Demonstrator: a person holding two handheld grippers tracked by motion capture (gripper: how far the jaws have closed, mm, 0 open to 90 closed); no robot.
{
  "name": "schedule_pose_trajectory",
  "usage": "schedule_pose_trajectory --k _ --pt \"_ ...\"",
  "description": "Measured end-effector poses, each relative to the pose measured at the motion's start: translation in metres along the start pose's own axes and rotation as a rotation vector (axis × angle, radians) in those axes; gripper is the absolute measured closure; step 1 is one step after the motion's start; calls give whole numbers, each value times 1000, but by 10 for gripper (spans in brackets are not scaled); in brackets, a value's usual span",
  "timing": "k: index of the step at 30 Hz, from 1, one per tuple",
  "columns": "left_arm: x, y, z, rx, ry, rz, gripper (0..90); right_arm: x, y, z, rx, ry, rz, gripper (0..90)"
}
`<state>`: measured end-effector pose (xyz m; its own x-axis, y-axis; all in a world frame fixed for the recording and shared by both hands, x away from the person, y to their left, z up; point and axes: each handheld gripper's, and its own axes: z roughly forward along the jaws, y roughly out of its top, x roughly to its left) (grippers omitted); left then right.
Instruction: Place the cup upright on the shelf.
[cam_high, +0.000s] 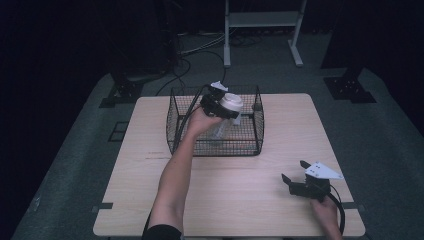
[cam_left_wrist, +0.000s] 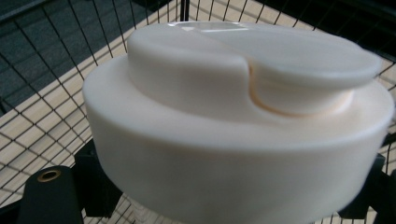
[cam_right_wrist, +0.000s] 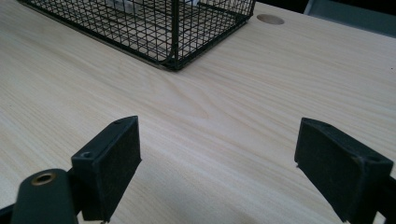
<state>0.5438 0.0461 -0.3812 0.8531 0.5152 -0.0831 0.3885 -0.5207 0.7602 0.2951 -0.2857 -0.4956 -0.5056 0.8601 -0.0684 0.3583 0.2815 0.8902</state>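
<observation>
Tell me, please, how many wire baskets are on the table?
1. The black wire basket stands at the table's far middle; the left gripper holds a white-lidded bottle over it.

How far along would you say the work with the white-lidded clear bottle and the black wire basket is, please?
Done: the left gripper is shut on the clear bottle with the white flip-top lid, carried over the black wire basket.
In hand: the bottle hangs tilted above the basket's floor.
Left: by my guess, lowering and releasing it. The right gripper rests open above the light wooden table, holding nothing.
</observation>
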Motion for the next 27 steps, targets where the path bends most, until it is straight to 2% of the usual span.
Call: schedule_pose_trajectory --k 4,9,16,21,23,27 --pt "-2 -2 -4 -3 2 10 152 0 0 0 -1 0 -2 135" --pt "-2 -7 -9 -17 4 4 152 0 0 0 -1 -1 -2 135" --pt "-4 -12 -16 -4 10 21 151 0 0 0 1 -2 -5 135" --pt "-4 -19 -19 24 10 29 151 1 0 0 2 0 -7 135" --pt "-3 -24 -16 94 34 46 152 1 0 0 0 -2 -10 135" --pt "0 -24 -14 75 26 24 153 1 0 0 4 -2 -13 135"
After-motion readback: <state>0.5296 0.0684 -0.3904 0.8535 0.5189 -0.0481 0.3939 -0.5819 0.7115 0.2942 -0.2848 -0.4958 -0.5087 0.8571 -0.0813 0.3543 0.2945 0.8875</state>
